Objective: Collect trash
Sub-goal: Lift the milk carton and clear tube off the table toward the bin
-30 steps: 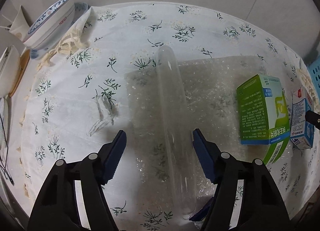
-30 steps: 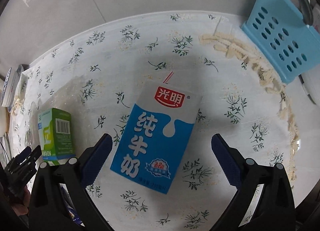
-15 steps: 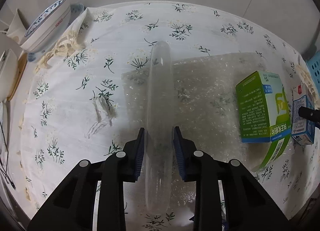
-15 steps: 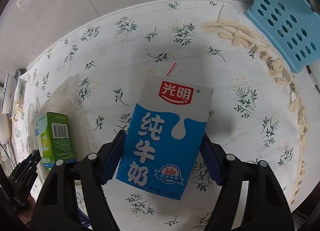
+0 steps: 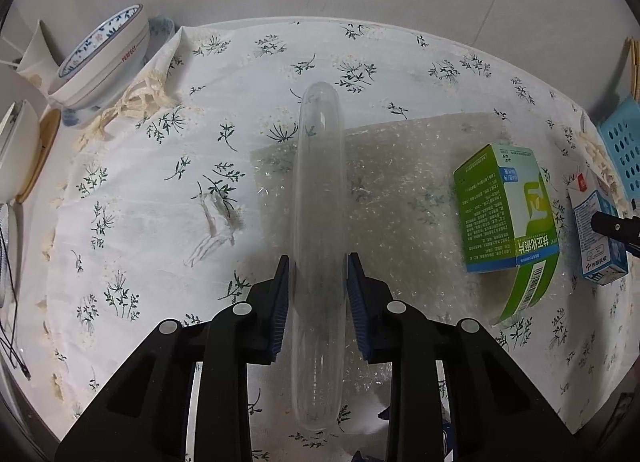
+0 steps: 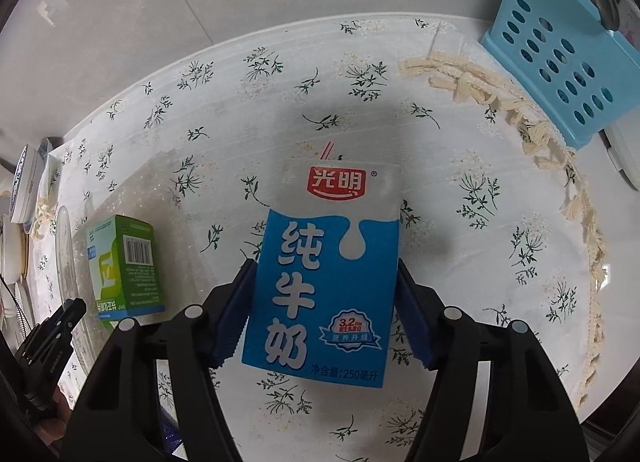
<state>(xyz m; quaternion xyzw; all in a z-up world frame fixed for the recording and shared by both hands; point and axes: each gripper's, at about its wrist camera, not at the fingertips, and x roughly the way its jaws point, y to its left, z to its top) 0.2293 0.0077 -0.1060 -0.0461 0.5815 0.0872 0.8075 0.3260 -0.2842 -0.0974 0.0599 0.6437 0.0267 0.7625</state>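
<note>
The left gripper (image 5: 318,286) pinched the clear tube (image 5: 319,222); it could slip; the right gripper (image 6: 326,302), jaws closing on the milk carton (image 6: 326,262), might crush it.

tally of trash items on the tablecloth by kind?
Cartons and boxes: 2, milk carton, green box
Clear plastic tube: 1
Bubble wrap sheet: 1
Total: 4

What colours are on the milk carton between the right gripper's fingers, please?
The milk carton is blue and white with a red logo, clearest in the right wrist view.
</note>
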